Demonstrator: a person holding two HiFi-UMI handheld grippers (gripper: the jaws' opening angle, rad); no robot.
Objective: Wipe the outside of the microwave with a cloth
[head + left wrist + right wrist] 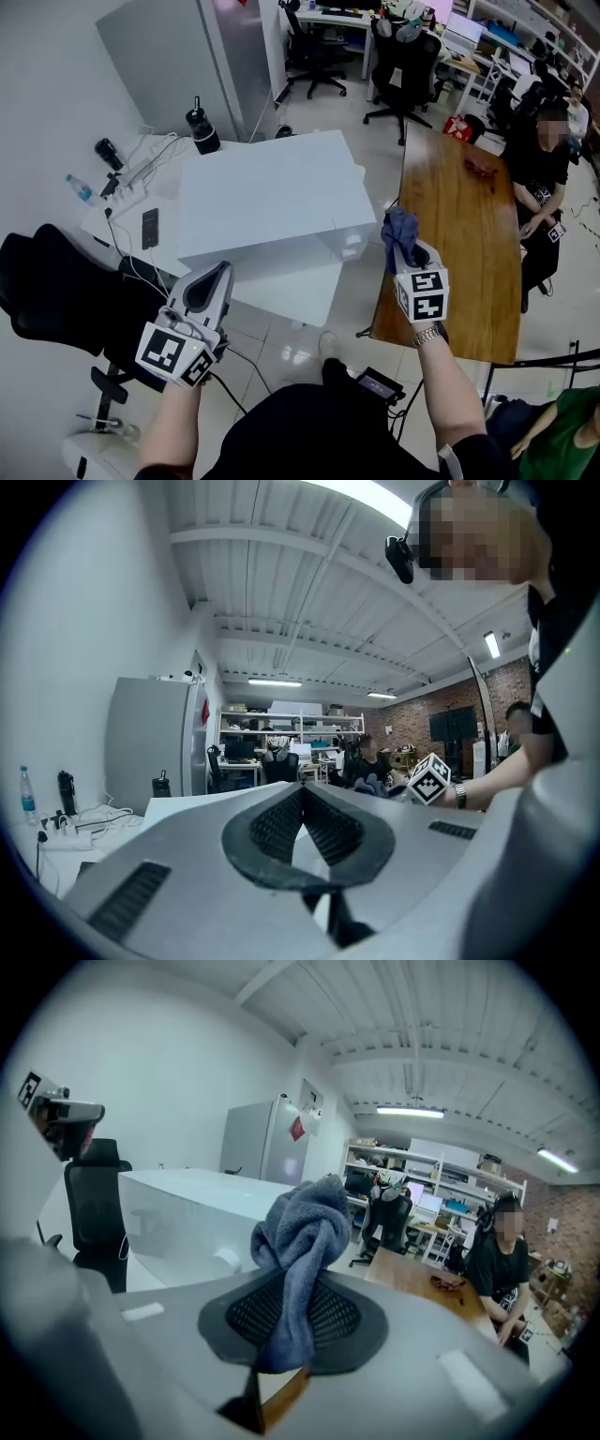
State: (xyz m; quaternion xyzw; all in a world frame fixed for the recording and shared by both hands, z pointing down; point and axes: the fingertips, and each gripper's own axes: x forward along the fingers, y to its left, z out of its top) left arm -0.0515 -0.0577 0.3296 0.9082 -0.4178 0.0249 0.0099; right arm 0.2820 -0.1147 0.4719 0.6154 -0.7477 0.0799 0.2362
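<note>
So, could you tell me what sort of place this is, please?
Most likely an open-plan office or lab workspace: there are swivel chairs, computer monitors on desks at the back, stocked shelving and a long wooden table.

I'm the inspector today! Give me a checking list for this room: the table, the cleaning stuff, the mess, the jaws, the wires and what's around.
Surface: white table, partly bare.
Job's things: white microwave on the table; blue-grey cloth not touching it.
Clutter: phone, water bottle, black flask.
Grippers: left gripper jaws together, empty; right gripper jaws clamped on the cloth.
Cables: white cables by the wall.
Surroundings: wooden table, office chairs, grey fridge, seated person.
</note>
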